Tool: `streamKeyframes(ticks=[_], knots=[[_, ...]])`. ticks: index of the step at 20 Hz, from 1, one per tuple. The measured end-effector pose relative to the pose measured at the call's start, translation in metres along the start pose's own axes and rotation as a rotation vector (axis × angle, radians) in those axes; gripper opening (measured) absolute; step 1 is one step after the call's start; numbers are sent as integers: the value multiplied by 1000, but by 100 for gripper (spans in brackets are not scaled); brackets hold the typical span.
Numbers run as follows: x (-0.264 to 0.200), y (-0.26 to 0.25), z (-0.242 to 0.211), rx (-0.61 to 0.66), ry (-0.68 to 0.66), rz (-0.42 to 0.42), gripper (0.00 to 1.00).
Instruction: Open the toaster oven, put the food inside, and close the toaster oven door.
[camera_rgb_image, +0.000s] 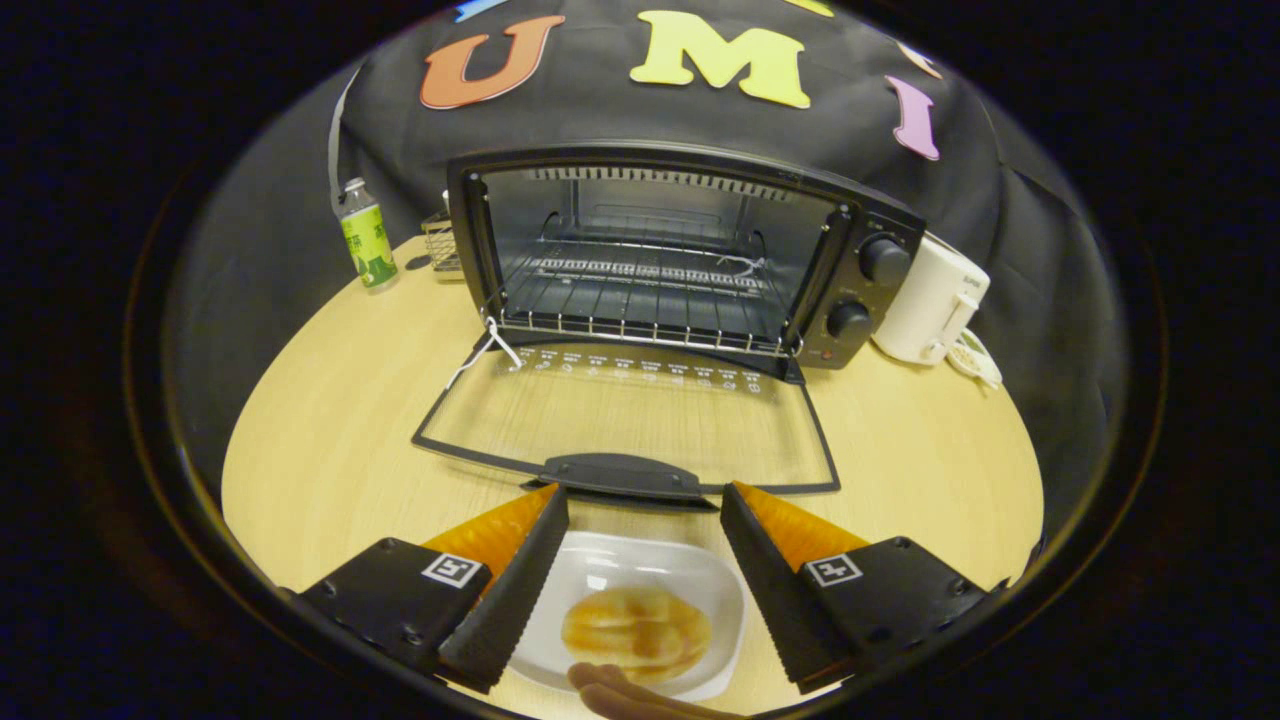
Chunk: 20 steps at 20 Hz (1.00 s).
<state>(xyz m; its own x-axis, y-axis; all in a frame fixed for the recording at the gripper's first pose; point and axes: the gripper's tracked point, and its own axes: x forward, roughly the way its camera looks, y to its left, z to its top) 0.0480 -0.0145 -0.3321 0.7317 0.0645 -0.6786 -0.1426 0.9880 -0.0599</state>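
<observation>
The toaster oven (680, 255) stands at the far side of the wooden bench (330, 440), its cavity exposed and a wire rack (640, 300) visible inside. Its glass door (625, 425) is folded fully down and lies flat over the bench, with the door handle (615, 472) nearest the gripper. Two control knobs (866, 290) sit on the oven's right panel.

The gripper (643, 495) hovers above the near edge of the bench. The jaws stand wide apart and grip nothing; their tips lie just short of the door handle, one to each side of it.

Between and below the fingers sits a white dish (700, 590) carrying the food (637, 620), a pale yellow-brown piece. The dish rests on the bench, just in front of the lowered door. A person's fingertips (610, 685) touch the dish's near rim.

Left of the oven stands a bottle (366, 235) with a green label, and a small wire basket (440, 245) sits beside the oven. A white kettle (930, 300) stands at the oven's right.
</observation>
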Motion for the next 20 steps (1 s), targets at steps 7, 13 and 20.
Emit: streamKeyframes(ticks=[7, 13, 20], knots=[[-52, -4, -26, 6, -122, 43, 100], [-64, -7, -52, 58, -270, 25, 100], [-47, 7, -90, 128, -198, 44, 100]])
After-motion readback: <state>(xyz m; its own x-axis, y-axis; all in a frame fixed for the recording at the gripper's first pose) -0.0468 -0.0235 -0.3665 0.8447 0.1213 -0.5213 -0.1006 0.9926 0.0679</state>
